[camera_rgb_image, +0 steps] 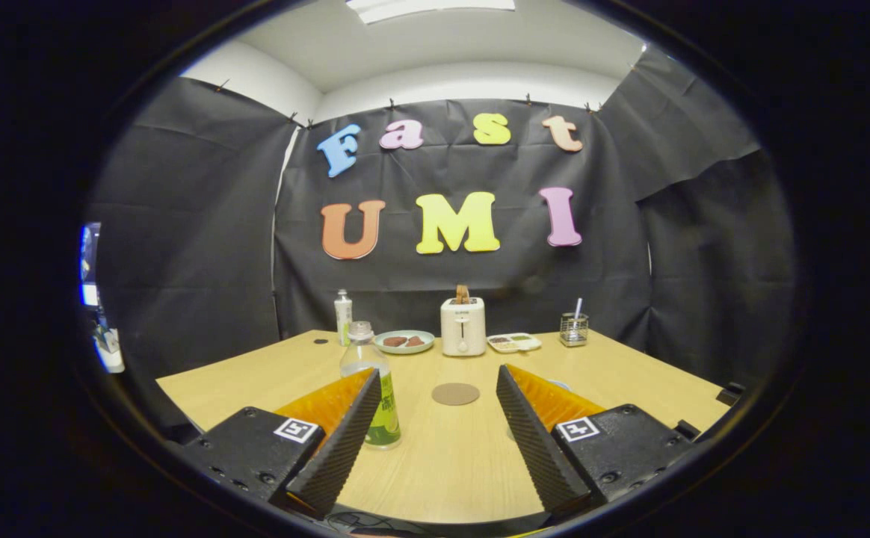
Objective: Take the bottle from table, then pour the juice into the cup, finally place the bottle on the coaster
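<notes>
Gripper (435, 373): fingers spread wide apart, nothing between them, hanging low over the near part of the table.

Table (255, 377): light wood top, running from under the fingers to the black cloth wall.

Juice bottle (372, 381): clear plastic, pale cap, green label on its lower half, greenish liquid low in the body. Upright on the table, just beyond the left finger and partly hidden behind its tip; whether finger and bottle touch, I cannot tell. Not gripped.

Coaster (455, 394): round, brown, flat on the table, ahead of the gap between the fingers, just to the right of the bottle and apart from it.

Cup (559, 385): a sliver of pale rim showing behind the right finger; too hidden to tell more.

Far row, well beyond the fingers, near the wall, left to right:
- Small white bottle (343, 317), upright, green on its label.
- Pale green plate (404, 341) with brown pieces of food on it.
- White toaster (463, 326), a brown slice standing up from its slot.
- Shallow white tray (513, 342) with compartments, contents too small to name.
- Wire-mesh holder (574, 329) with a pale stick standing in it.
</notes>
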`<action>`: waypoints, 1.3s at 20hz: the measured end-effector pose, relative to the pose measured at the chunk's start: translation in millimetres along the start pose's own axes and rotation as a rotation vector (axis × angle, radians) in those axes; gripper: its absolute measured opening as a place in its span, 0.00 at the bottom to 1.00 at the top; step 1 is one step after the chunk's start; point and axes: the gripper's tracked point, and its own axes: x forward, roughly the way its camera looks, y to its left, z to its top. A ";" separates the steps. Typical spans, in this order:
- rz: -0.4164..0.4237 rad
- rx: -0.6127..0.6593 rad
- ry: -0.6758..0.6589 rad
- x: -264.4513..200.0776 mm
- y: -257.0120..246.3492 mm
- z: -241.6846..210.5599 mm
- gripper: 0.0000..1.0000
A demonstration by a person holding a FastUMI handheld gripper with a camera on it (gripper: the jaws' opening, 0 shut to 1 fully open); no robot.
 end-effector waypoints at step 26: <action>0.041 0.033 0.147 39.1 64.5 -55.5 1.00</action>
